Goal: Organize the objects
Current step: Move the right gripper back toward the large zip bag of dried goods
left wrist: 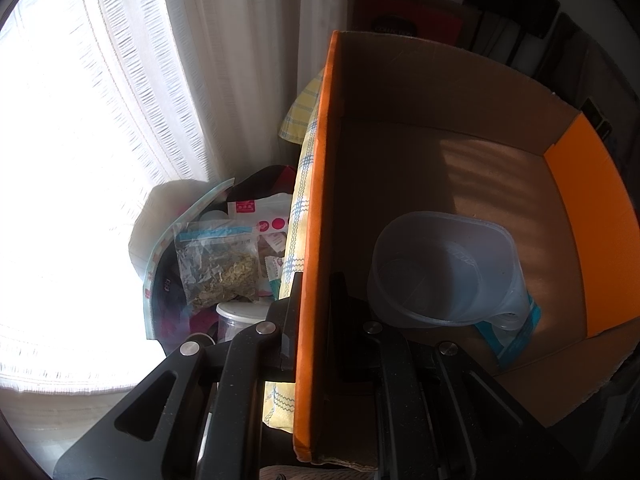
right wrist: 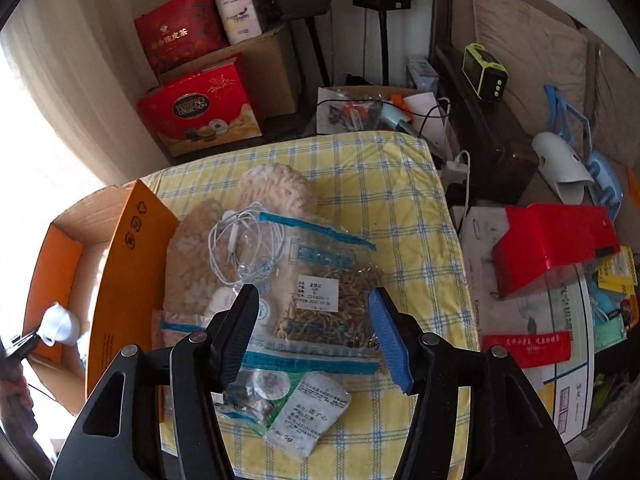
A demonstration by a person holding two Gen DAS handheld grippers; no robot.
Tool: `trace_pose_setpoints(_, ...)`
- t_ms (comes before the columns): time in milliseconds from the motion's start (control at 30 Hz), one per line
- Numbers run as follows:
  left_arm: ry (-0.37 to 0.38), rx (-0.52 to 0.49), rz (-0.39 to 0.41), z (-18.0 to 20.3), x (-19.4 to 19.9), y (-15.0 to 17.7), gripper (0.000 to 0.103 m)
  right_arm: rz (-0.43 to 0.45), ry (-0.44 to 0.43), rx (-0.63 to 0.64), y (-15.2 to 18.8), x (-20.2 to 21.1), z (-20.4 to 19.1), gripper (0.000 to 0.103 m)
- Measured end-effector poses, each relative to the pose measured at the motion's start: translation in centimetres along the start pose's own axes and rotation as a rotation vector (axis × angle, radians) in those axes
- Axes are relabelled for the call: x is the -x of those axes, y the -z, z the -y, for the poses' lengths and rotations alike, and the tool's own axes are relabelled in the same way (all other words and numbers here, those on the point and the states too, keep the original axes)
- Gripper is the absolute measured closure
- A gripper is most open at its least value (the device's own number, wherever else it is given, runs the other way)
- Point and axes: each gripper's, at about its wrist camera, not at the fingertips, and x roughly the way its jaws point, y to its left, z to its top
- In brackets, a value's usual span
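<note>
My left gripper (left wrist: 316, 280) is shut on the orange side wall of a cardboard box (left wrist: 316, 184). Inside the box stand a translucent plastic jug (left wrist: 440, 268) and, half under it, a blue-edged zip bag (left wrist: 516, 336). The right wrist view shows the same box (right wrist: 128, 272) at the left. My right gripper (right wrist: 314, 292) hangs open above a zip bag of dried herbs (right wrist: 344, 264), with nothing between its blue pads. A smaller labelled packet (right wrist: 308, 416) lies nearer to me. Fluffy slippers (right wrist: 276, 192) and white earphones (right wrist: 240, 236) lie behind the bags.
Everything rests on a yellow checked cloth (right wrist: 380, 184). Left of the box, by the curtain (left wrist: 100, 120), an open bag holds a herb pouch (left wrist: 218, 264) and packets. Red gift boxes (right wrist: 200, 104) stand at the back, and a red box (right wrist: 552, 248) sits among clutter at the right.
</note>
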Motion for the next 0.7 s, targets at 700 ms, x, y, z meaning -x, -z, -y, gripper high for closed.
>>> trace_pose_setpoints(700, -0.008, -0.006, -0.006, -1.3, 0.3, 0.3, 0.092, -0.083, -0.073, -0.093, 1.0, -5.5, 3.0, 0.034)
